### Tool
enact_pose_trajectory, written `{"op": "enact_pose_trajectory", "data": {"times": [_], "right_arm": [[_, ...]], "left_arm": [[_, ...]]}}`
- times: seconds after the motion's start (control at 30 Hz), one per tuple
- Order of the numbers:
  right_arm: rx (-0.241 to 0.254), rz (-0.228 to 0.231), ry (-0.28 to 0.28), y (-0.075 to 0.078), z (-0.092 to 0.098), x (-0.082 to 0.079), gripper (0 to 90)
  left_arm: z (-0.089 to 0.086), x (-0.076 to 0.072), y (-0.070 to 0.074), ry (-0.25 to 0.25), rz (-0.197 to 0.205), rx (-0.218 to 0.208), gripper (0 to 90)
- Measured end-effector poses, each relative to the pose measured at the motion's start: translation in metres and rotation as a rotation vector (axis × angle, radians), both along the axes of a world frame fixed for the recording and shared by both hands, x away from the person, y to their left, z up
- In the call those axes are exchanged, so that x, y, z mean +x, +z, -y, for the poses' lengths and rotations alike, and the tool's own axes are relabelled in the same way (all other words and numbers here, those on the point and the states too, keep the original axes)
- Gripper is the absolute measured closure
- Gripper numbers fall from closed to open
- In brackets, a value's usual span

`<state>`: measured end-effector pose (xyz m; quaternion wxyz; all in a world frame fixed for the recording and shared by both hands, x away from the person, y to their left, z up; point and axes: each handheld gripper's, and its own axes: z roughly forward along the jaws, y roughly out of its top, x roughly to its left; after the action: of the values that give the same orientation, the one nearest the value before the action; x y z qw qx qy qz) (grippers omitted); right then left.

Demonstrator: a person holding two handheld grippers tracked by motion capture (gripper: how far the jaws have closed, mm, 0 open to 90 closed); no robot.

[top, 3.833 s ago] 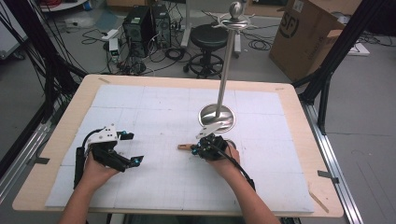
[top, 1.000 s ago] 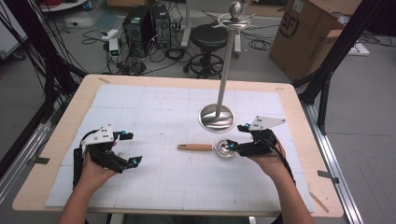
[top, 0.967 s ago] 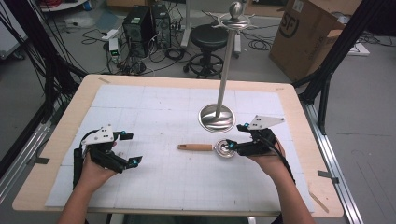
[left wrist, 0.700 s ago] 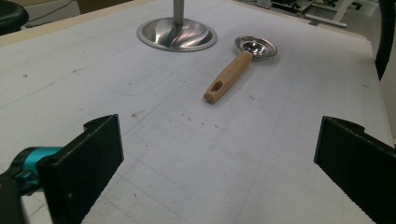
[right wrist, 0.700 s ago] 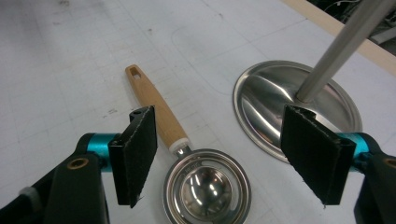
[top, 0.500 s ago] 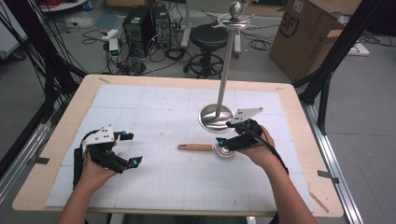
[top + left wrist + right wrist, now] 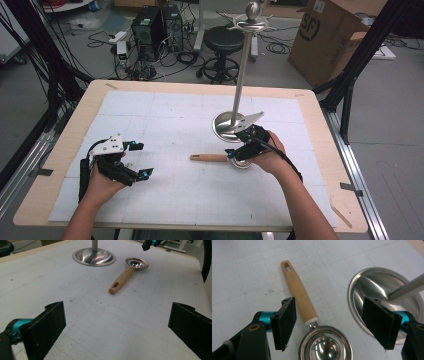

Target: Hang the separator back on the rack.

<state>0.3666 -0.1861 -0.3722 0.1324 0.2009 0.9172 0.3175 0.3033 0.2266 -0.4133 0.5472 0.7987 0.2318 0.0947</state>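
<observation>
The right gripper [image 7: 329, 325] hangs open over the scoop [image 7: 312, 327], jaws astride its neck, pads clear. The scoop lies flat beside the stand [image 7: 231, 125]; grasping and lifting remain. The left gripper [image 7: 132, 162] rests open, well away.

The counter [image 7: 320, 130] is pale wood, topped with a white gridded mat [image 7: 165, 120]. Beyond its far edge the grey floor carries a black round stool [image 7: 223, 40], with two dark computer towers [image 7: 157, 25] left of the stool amid tangled cables. Right of the stool stands a cardboard box [image 7: 327, 37]. Black frame struts [image 7: 355, 65] rise beside the counter's right edge.
</observation>
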Motion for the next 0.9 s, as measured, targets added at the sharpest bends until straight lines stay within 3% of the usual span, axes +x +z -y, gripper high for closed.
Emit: {"op": "enact_pose_trajectory", "data": {"times": [0.13,0.43,0.9], "right_arm": [[-0.023,-0.006,0.021,-0.002,-0.007,0.003,27.9],[-0.133,-0.027,0.064,-0.014,-0.019,0.007,31.9],[-0.21,-0.069,0.105,-0.025,-0.028,0.008,41.6]], "left_arm": [[-0.001,0.0,0.0,0.002,-0.003,0.001,1.9],[0.0,0.0,0.0,-0.002,-0.002,0.006,1.9],[0.001,0.001,-0.001,-0.001,-0.003,0.004,1.9]]}}
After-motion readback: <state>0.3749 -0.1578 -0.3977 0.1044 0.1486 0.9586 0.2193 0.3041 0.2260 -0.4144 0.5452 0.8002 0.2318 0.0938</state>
